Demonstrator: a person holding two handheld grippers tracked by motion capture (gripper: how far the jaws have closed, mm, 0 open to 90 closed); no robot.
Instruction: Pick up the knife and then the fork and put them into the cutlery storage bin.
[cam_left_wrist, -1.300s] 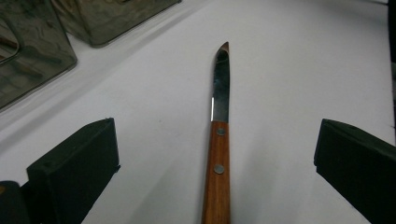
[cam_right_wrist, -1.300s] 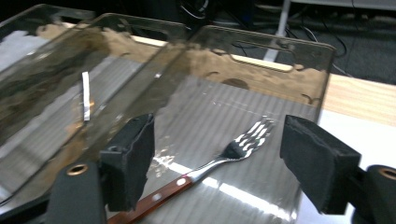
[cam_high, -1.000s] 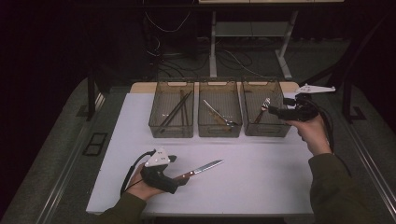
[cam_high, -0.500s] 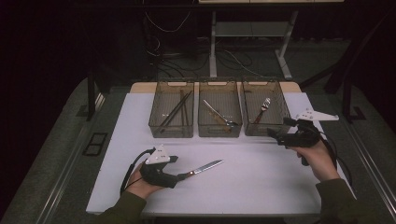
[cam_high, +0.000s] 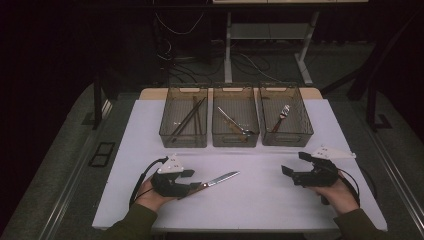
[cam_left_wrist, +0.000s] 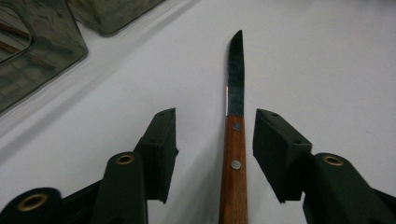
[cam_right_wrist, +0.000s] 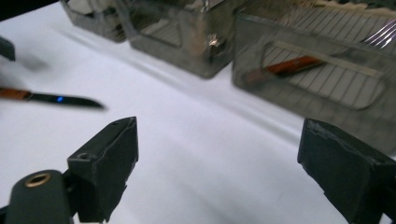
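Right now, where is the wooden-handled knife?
In the high view the knife lies flat on the white table, front left, its handle between the left gripper's jaws, blade pointing toward the right gripper.

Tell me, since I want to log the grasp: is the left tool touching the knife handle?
Apart. The left gripper view shows white table between each pad of the left tool, whose jaws have just been closing, and the knife handle lying between them.

The high view is dim and grainy: the white desk (cam_high: 250, 200) catches the light while the room around it sinks into black. The left gripper view is sharp and evenly lit, with a small glint on the knife (cam_left_wrist: 235, 116). The right gripper view is smeared by motion blur, its bins (cam_right_wrist: 303, 70) soft.
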